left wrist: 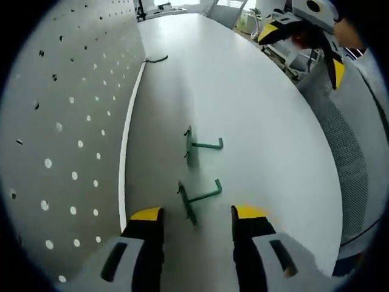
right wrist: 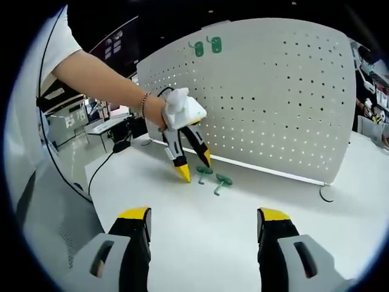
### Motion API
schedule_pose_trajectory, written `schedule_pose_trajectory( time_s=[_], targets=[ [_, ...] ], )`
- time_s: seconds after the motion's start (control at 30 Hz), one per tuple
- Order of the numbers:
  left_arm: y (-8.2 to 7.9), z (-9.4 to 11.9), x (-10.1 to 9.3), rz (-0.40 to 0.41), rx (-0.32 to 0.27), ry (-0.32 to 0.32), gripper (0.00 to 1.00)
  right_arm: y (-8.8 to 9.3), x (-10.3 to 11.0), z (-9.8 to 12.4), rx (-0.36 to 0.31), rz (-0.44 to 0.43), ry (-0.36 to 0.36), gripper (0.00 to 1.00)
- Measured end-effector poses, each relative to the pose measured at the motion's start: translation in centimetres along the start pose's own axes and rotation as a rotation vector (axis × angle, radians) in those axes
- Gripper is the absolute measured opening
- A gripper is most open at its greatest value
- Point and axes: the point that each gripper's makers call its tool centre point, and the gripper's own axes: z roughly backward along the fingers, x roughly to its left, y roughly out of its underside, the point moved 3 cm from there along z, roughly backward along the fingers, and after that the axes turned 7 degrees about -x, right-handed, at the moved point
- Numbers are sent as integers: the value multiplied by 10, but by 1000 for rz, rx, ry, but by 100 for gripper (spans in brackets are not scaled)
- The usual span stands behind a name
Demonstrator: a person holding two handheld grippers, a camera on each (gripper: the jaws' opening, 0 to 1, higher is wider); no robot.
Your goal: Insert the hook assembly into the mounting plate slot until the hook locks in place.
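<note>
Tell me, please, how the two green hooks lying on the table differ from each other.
In the left gripper view, the nearer hook lies between the left hand-held gripper jaw tips; the farther hook lies beyond them. The nearer hook's arm slants across the table; the farther hook's runs level. Both are green, loose and ungrasped.

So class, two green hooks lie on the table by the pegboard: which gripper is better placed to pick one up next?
Left. The left gripper hovers open directly over the nearer green hook; the right gripper sits back across the table.
</note>
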Motion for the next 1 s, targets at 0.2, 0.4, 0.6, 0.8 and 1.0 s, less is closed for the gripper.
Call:
schedule_pose_trajectory(
  time_s=[0.2, 0.4, 0.6, 0.8, 1.0],
  targets=[
    [-1, 0, 3, 47, -7, -37, 26, 0, -1, 0, -3, -2, 8, 69],
    [1, 1, 9, 73, -5, -53, 16, -1, -3, 1, -7, 0, 14, 68],
    [1, 1, 7, 65, 5, -57, 14, -1, -3, 1, -7, 0, 16, 68],
    [5, 1, 9, 121, 8, -65, 4, -2, -4, 1, -13, 2, 16, 67],
    [5, 2, 8, 75, 16, -65, 3, -2, -3, 1, -11, 1, 14, 67]
  ],
)
